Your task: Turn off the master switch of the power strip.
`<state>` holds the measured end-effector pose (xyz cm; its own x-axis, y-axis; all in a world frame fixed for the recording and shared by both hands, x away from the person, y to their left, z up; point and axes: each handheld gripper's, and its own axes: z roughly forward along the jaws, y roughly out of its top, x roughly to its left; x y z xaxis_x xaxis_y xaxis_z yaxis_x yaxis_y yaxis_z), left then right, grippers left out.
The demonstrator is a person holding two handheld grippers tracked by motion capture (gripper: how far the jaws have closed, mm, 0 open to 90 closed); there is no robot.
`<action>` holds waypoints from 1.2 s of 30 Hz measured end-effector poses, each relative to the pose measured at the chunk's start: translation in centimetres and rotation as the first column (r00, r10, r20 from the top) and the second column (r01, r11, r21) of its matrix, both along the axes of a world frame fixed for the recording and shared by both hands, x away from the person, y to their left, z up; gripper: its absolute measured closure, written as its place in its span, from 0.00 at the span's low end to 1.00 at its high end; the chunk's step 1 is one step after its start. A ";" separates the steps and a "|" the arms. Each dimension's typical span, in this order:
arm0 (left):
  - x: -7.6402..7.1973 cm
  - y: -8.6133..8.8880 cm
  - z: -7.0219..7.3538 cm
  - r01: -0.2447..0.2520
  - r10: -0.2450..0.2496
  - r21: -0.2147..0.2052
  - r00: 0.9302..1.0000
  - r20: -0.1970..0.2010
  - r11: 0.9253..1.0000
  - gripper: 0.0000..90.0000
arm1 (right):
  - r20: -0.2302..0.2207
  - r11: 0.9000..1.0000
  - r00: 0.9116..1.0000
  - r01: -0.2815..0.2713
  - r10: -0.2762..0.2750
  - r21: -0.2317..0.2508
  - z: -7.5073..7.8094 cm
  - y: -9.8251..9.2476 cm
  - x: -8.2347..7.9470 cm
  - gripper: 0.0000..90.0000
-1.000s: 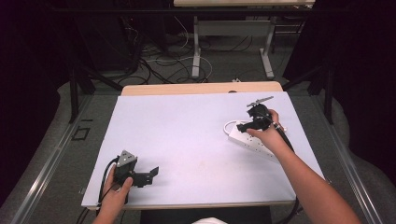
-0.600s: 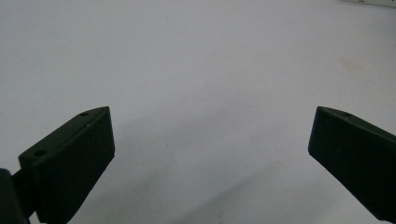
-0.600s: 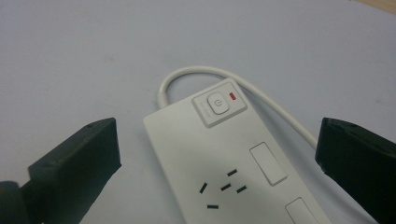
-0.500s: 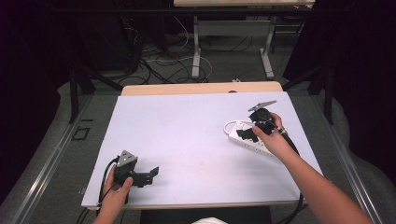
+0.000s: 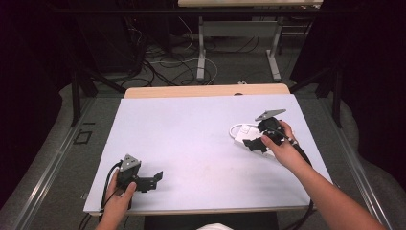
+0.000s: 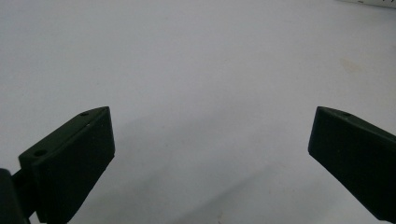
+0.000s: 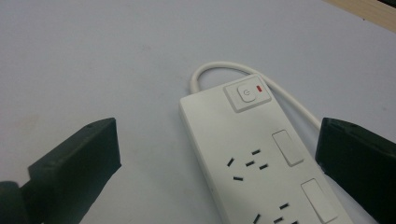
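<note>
Strip: white plastic power strip with a red-lit switch lies on the right side of the pale grey worktop.
Right tongs: just been opening, now wide apart above the strip, nothing between them.
Left tongs: apart, empty, resting at the near left.
Risk: I judge a low pass could clip the switch or snag the white cord.
Room: open worktop leftward; right edge close.
</note>
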<state>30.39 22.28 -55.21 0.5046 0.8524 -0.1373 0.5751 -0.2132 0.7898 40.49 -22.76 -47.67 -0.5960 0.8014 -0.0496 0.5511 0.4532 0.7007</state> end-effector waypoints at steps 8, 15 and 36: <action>0.0 0.0 0.0 0.002 -0.002 0.011 1.000 0.000 1.000 0.01 | 0.010 1.000 1.000 -0.015 0.015 0.017 -0.3 -0.2 -1.2 0.00; 0.0 0.0 0.0 -0.001 0.001 0.003 1.000 -0.003 1.000 0.01 | 0.023 0.999 0.999 -0.032 0.032 0.023 -0.8 -0.4 -2.2 0.00; -0.1 0.0 0.1 0.004 -0.004 0.004 1.000 -0.005 1.000 0.01 | 0.064 0.996 0.995 -0.079 0.076 0.039 -1.8 -0.1 -5.1 0.00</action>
